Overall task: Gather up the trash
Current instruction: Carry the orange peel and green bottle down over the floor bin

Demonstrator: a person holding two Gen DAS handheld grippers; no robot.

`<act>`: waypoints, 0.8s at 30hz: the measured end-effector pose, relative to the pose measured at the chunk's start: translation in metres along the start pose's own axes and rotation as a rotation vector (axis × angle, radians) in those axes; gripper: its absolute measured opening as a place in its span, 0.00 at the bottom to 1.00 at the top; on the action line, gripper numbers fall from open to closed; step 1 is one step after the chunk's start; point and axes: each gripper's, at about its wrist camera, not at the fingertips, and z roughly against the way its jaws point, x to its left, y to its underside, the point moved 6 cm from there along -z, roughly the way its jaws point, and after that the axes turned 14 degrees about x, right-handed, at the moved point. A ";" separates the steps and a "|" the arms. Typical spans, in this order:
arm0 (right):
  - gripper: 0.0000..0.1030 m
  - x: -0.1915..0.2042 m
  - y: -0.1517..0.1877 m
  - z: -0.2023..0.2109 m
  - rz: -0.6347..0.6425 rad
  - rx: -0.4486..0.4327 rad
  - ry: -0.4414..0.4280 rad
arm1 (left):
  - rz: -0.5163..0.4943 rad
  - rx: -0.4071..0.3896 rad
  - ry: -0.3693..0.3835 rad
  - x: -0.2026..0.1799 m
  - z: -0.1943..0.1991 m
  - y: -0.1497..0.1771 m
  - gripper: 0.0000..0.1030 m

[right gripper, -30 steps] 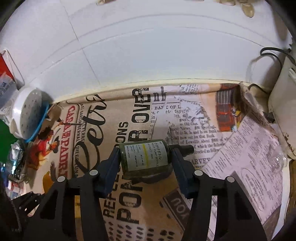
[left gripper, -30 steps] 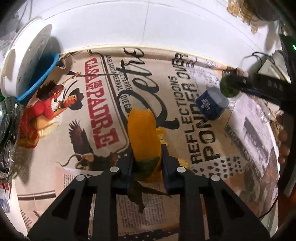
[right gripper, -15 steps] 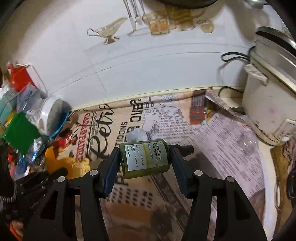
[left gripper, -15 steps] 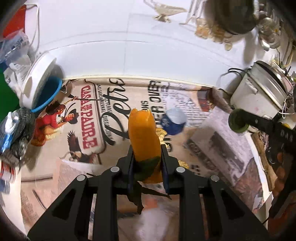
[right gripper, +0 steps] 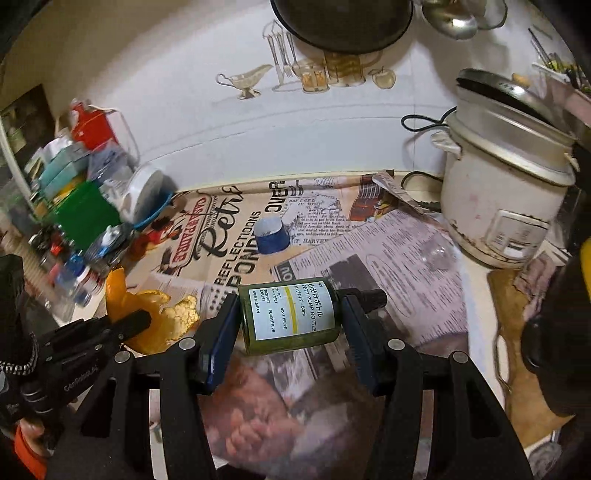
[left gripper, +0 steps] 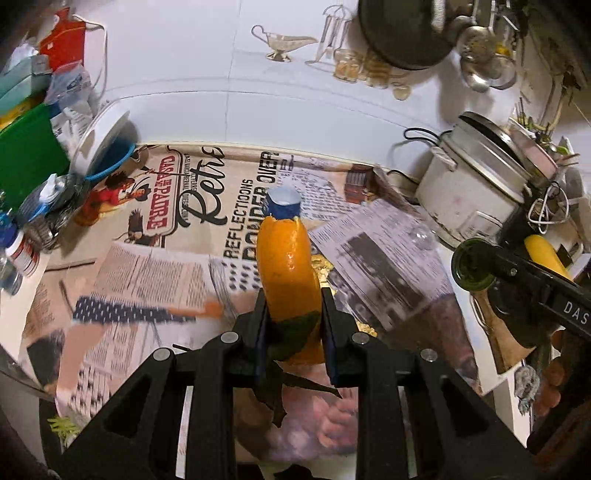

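Note:
My left gripper (left gripper: 293, 325) is shut on a long strip of orange peel (left gripper: 290, 266) with a green leaf hanging under it, lifted above the newspaper-covered counter (left gripper: 155, 266). In the right wrist view my right gripper (right gripper: 290, 317) is shut on a small green pump bottle (right gripper: 290, 314) held sideways, its black nozzle pointing right. That same bottle (left gripper: 474, 266) shows end-on at the right of the left wrist view. The peel (right gripper: 147, 310) and the left gripper appear at the lower left of the right wrist view. A blue paper cup (right gripper: 272, 236) lies on the newspaper behind both.
A white rice cooker (right gripper: 502, 199) with its black cord stands at the right against the wall. Boxes, a green pack (right gripper: 86, 214), a white lid over a blue ring (left gripper: 101, 147) and small bottles crowd the left edge. A dark pan (left gripper: 402, 33) hangs above.
Both grippers have pulled back and risen from the counter with their loads still held, so more of the wall, the rice cooker and the left-hand clutter has come into view.

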 end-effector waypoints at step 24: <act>0.51 0.098 0.153 0.091 -0.071 -0.073 0.062 | -0.109 -0.024 0.063 0.034 0.121 0.164 0.23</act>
